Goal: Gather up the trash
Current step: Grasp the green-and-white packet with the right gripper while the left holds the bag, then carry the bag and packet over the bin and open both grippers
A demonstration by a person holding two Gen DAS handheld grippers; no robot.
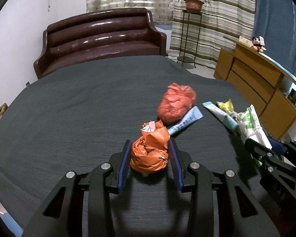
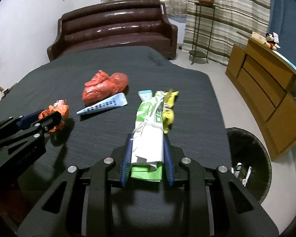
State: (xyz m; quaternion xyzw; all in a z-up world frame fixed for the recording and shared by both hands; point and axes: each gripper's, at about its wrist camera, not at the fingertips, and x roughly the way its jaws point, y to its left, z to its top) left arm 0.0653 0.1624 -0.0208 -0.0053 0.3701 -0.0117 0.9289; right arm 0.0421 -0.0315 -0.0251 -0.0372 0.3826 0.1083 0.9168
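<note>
My left gripper (image 1: 150, 154) pinches an orange wad (image 1: 150, 154) on the dark-clothed table (image 2: 112, 130); right of the wad, my right gripper (image 2: 148, 154) clamps a white-green bag (image 2: 148, 136). Black bin (image 2: 248, 152) further right; brown sofa (image 2: 116, 27) beyond.

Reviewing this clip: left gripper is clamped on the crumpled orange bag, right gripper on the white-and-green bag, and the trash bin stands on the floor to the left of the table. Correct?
Not quite. The trash bin stands right of the table, as the right wrist view shows. The rest holds: left gripper on the orange bag, right gripper on the white-and-green bag.
</note>
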